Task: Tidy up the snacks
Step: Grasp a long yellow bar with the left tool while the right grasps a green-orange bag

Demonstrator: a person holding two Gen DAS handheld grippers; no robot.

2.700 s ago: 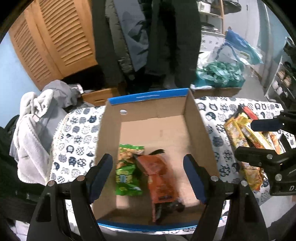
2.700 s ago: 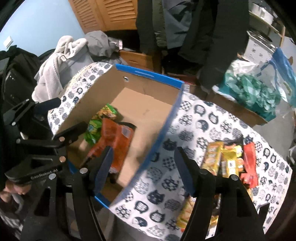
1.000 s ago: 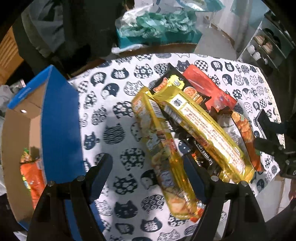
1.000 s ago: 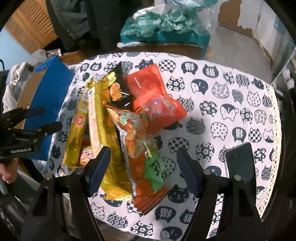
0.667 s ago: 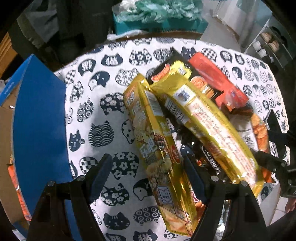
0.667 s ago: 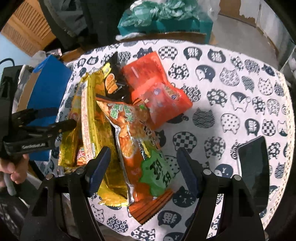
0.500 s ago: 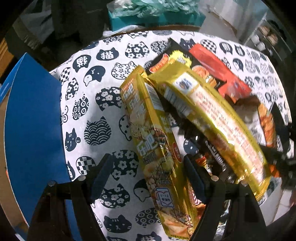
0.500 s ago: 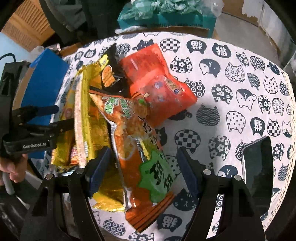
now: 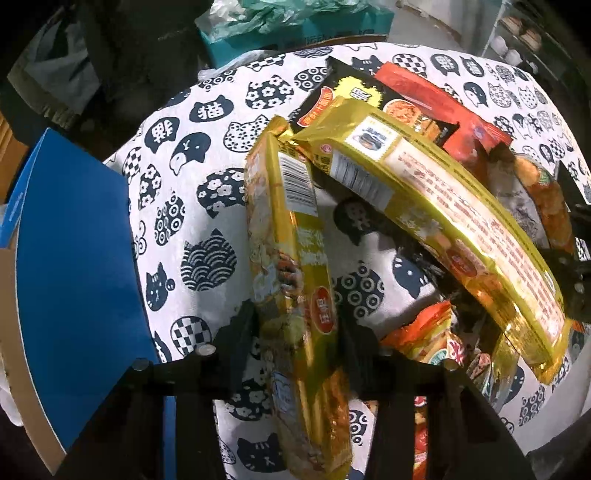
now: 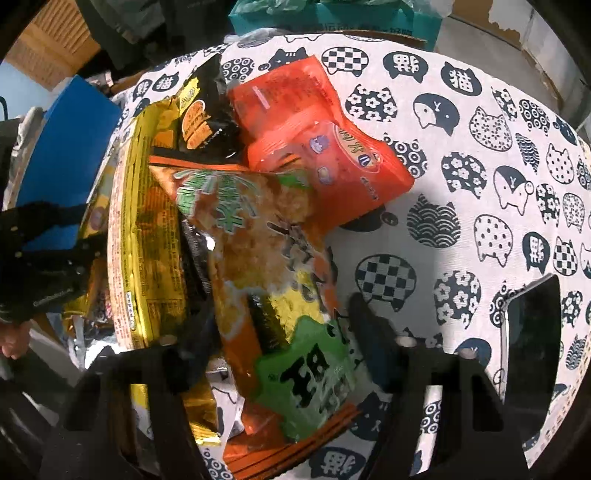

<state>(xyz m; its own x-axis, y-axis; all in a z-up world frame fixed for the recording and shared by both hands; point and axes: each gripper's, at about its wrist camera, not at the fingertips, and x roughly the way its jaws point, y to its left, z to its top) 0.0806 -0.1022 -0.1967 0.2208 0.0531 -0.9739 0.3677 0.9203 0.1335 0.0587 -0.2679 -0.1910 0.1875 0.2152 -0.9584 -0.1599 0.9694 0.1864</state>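
A pile of snack packs lies on the cat-print tablecloth [image 9: 207, 206]. My left gripper [image 9: 297, 336] points down over a long gold snack pack [image 9: 288, 240]; its jaws are closing and the pads press on the pack's two sides. My right gripper [image 10: 284, 343] is closing on an orange and green snack bag [image 10: 258, 258], with both fingers against the bag's edges. Between them a second long gold pack [image 9: 443, 221] leans across the pile. A red-orange bag [image 10: 314, 147] and a black pack [image 10: 203, 118] lie at the far end.
The cardboard box with blue outer walls [image 9: 74, 258] stands left of the pile. A dark flat phone [image 10: 532, 332] lies on the cloth at the right. A teal box [image 10: 332, 18] with green plastic sits beyond the table. A hand [image 10: 14, 343] holds the left gripper.
Both grippers came down from above the box onto the snack pile. Their jaws, wide half a second ago, have narrowed onto the gold pack and the orange and green bag.
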